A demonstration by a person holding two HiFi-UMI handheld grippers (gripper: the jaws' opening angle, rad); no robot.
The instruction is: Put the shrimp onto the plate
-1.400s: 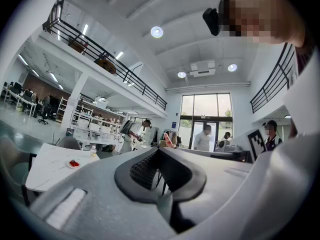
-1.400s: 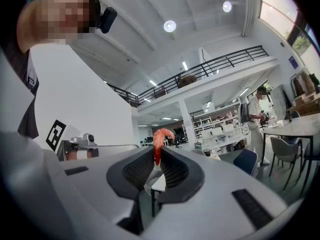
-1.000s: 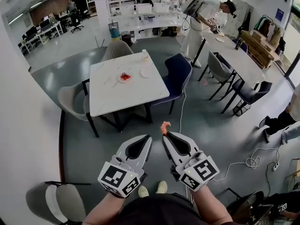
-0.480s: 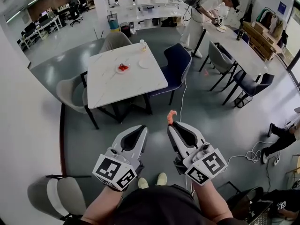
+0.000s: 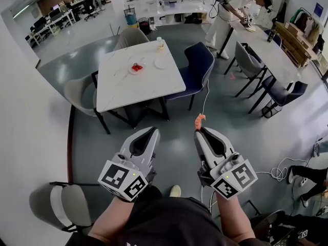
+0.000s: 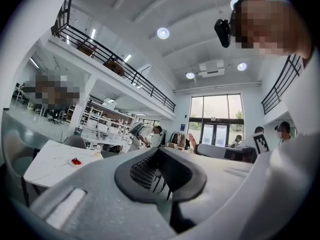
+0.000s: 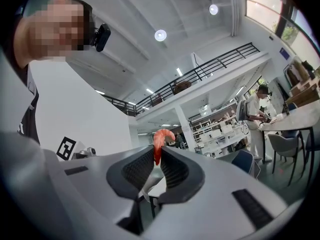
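Note:
A pink-orange shrimp (image 5: 199, 120) sticks up from the tips of my right gripper (image 5: 200, 130), which is shut on it; the right gripper view shows the shrimp (image 7: 159, 142) curled above the closed pads. My left gripper (image 5: 150, 131) is beside it, shut with nothing between its jaws, and its own view shows the tips of the left gripper (image 6: 158, 152) meeting. Both hang over the grey floor, well short of the white table (image 5: 123, 91). On that table sit a small plate (image 5: 136, 68) with red pieces and a bare white plate (image 5: 161, 63).
A navy chair (image 5: 198, 65) stands at the table's right side and grey chairs (image 5: 78, 100) at its left and far sides. A bottle (image 5: 160, 43) stands at the table's far edge. A person (image 5: 231, 5) bends over another table at the back right. A cable (image 5: 280, 173) lies on the floor.
The white table has come slightly nearer and shifted in the head view. Both grippers sit a little further apart. The shrimp stays clamped in the right gripper.

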